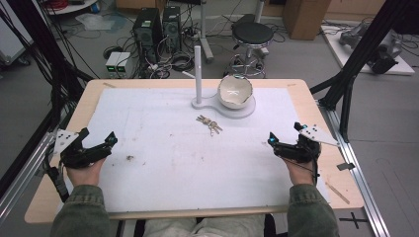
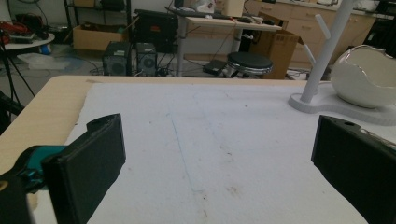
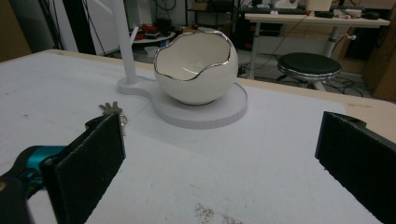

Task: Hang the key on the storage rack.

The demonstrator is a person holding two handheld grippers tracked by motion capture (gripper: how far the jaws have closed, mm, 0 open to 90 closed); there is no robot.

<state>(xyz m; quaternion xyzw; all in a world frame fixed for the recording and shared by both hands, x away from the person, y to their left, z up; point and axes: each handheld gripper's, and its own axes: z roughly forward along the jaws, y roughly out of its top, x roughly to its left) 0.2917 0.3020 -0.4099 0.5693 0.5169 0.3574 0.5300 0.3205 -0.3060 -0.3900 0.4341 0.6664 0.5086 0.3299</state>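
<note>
— Why are the hands so far apart?
— Each rests at a table (image 1: 296, 94) side. The left gripper (image 1: 97, 143) and right gripper (image 1: 282, 141) have jaws spread wide, holding nothing.
— And the keys (image 1: 209, 123)?
— Between them, by the egg bowl (image 1: 235, 92).

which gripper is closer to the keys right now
Right. The right gripper sits just right of and below the keys; the left gripper is farther off at the table's left side. Both are open and empty.
</note>
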